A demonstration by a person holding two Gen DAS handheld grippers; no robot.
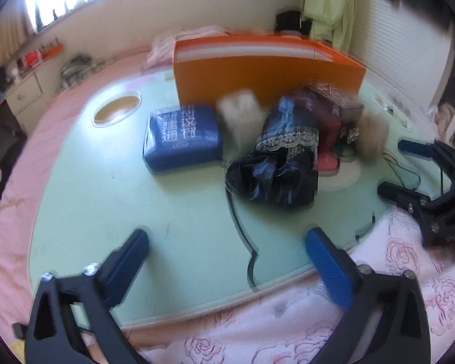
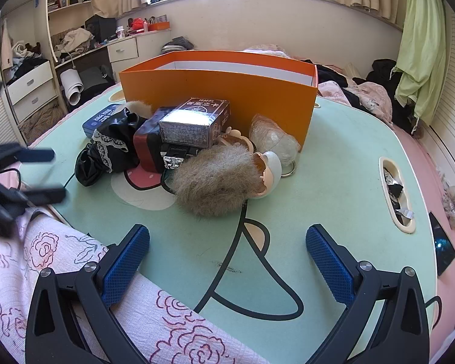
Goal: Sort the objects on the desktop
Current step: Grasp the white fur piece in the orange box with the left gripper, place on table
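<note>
Orange rectangular cardboard box (image 2: 218, 91), fuzzy wig (image 2: 215, 179)

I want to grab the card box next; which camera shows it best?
The right wrist view: the card box is sharp there, lying on the dark red case before the orange bin. The left wrist view shows it blurred, far back behind the black bag.
</note>
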